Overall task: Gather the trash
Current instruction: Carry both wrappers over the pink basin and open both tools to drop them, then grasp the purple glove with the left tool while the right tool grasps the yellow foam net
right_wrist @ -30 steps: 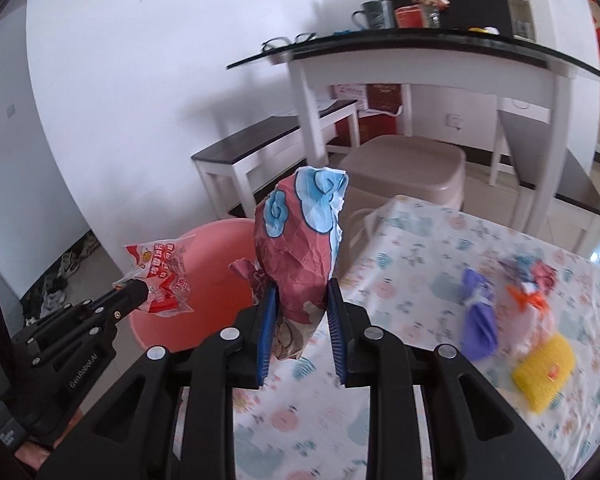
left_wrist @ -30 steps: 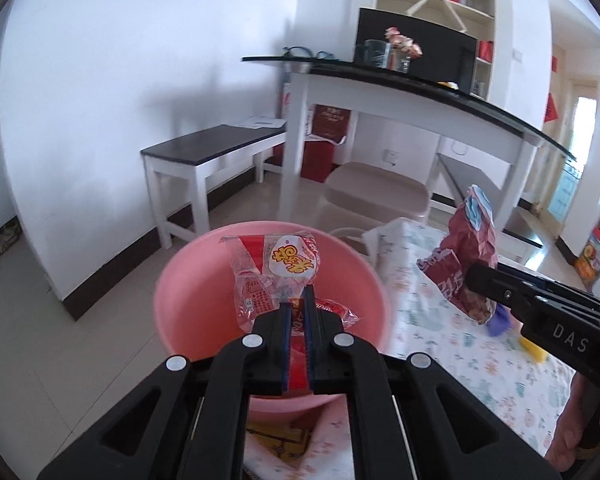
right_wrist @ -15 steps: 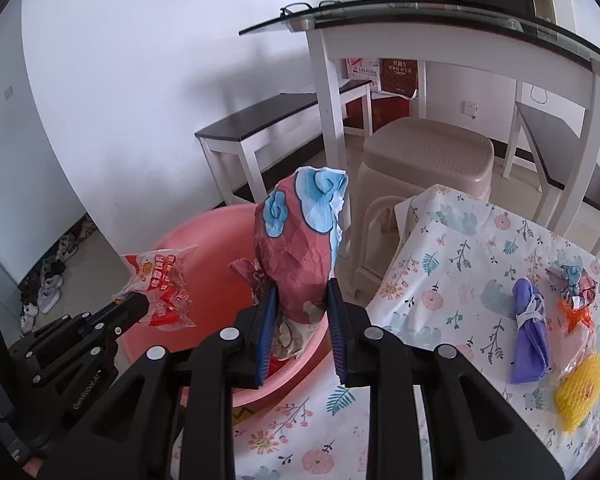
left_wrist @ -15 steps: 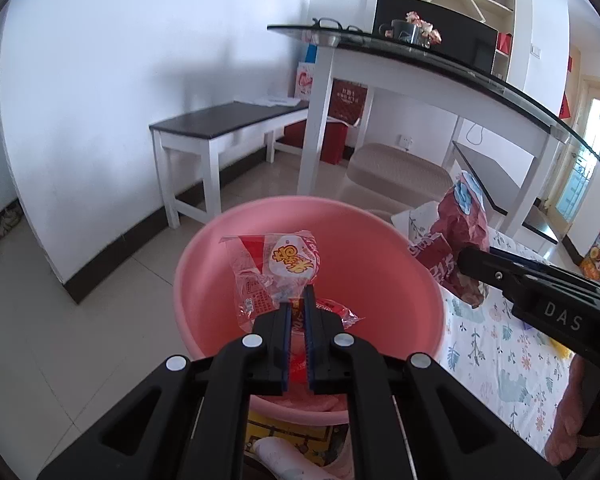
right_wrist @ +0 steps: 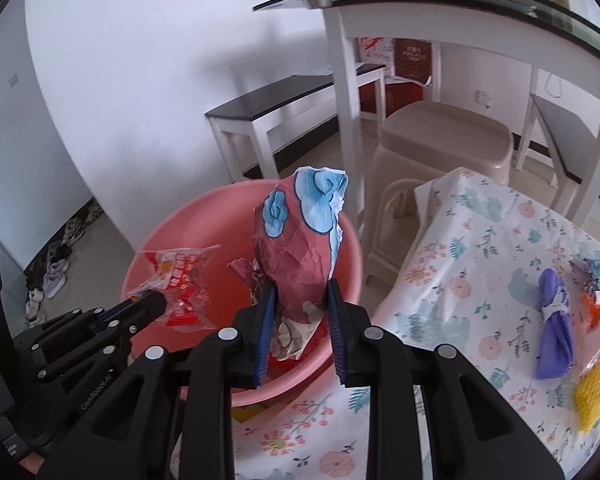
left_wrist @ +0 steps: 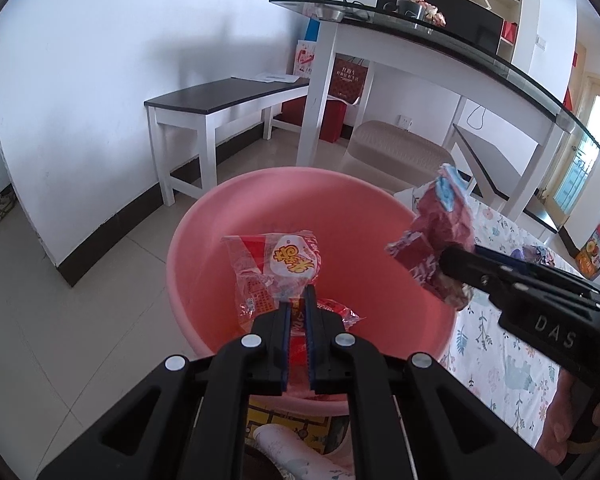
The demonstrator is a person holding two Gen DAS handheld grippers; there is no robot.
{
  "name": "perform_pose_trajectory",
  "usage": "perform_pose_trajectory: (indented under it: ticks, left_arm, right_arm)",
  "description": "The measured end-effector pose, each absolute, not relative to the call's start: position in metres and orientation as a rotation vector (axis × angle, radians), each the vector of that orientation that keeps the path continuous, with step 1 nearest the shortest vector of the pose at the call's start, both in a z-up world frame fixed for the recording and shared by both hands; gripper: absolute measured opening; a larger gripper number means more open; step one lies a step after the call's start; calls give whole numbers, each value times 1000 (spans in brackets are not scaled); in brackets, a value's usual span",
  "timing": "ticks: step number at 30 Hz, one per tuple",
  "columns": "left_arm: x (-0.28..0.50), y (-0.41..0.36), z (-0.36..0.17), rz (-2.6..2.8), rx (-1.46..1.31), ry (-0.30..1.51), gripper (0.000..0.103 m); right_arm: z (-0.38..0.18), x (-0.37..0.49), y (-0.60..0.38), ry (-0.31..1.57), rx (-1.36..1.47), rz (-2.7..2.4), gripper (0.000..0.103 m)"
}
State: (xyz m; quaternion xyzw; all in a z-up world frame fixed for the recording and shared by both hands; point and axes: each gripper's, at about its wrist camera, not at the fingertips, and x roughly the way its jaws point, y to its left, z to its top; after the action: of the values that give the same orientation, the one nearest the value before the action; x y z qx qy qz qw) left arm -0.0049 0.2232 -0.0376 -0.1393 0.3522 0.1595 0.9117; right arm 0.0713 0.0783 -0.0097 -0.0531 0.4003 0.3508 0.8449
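A pink basin [left_wrist: 256, 216] stands on the floor beside the table; it also shows in the right wrist view [right_wrist: 204, 224]. My left gripper [left_wrist: 297, 300] is shut on a clear red snack wrapper [left_wrist: 280, 264] and holds it over the basin. My right gripper [right_wrist: 300, 292] is shut on a crumpled dark red and blue paper bag [right_wrist: 300, 240] above the basin's right rim. That bag [left_wrist: 440, 232] and the right gripper [left_wrist: 452, 262] show in the left wrist view. The wrapper [right_wrist: 180, 280] shows in the right wrist view.
The table with a floral cloth [right_wrist: 480, 248] holds a purple bundle [right_wrist: 554, 320], a yellow mesh item [right_wrist: 598, 392] and a crumpled colourful piece [right_wrist: 596, 276]. A beige stool [right_wrist: 444, 140], a dark bench [left_wrist: 220, 100] and a glass-topped desk [left_wrist: 420, 36] stand behind.
Both grippers have moved forward with their loads, from beside the basin to over it. The basin looms larger and lower in both views.
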Motion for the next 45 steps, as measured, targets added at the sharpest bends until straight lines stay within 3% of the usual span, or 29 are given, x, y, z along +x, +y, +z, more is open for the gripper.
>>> perform_pose_trajectory:
  ticks: [4,7,10,28,45]
  left_arm:
    - [-9,224,-39,349,-296,735,12]
    - [-12,225,-38,357,-302,734,26]
    - [-16,224,-35,355,-302,721,33]
    - [-32,217,-23,338,-298,692,36]
    - [-16,147,-8,209,-252,702,36]
  right_arm:
    - [-14,72,81,879,-91,756,30]
    - [-15,73,80,889,-83,757,32]
    - [-16,72,80,891,-80,756,34]
    - [-11,56,46,866,-58,725,35]
    - [-9,36,-54,834,-55,523,35]
